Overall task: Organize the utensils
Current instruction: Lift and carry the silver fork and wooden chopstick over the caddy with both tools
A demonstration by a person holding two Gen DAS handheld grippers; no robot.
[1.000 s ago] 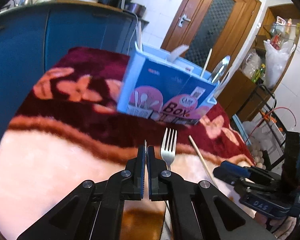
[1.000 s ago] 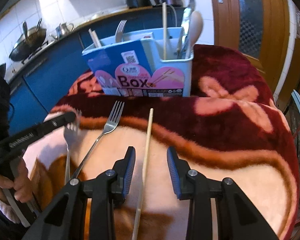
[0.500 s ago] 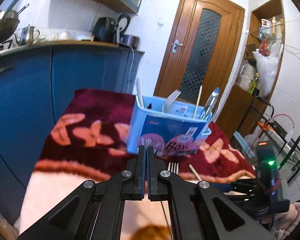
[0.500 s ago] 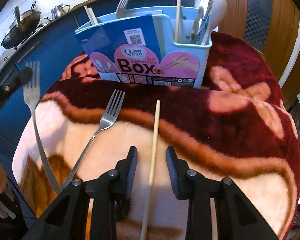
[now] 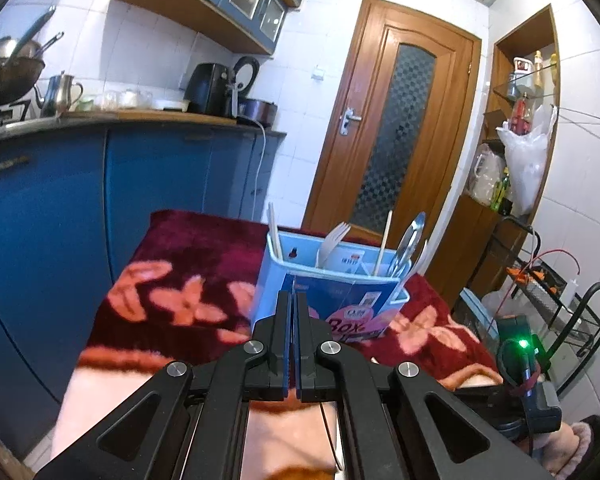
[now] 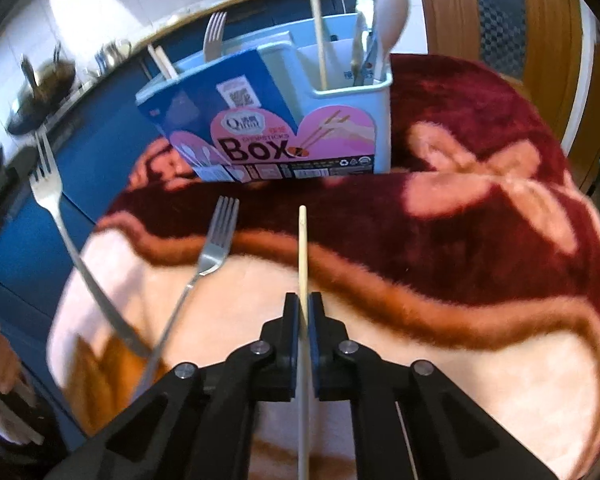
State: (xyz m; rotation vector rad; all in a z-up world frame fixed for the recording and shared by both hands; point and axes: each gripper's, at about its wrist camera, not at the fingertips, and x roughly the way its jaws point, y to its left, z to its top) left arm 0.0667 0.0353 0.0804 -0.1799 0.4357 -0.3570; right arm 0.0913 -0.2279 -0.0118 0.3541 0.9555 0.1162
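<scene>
Pinching the chopstick (image 6: 302,248) in my right gripper (image 6: 304,300), tip toward the box (image 6: 300,128), my left gripper (image 5: 291,300) clamps a fork (image 6: 66,236) left of it.

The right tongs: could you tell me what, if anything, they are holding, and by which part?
The right tongs are shut on the thin pale wooden chopstick, gripping it partway along its shaft, its tip pointing towards the light blue plastic utensil box.

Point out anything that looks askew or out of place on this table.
The printed card sleeve on the utensil box has swung away from the box's front at an angle. One fork lies loose on the blanket, not yet in the box.
</scene>
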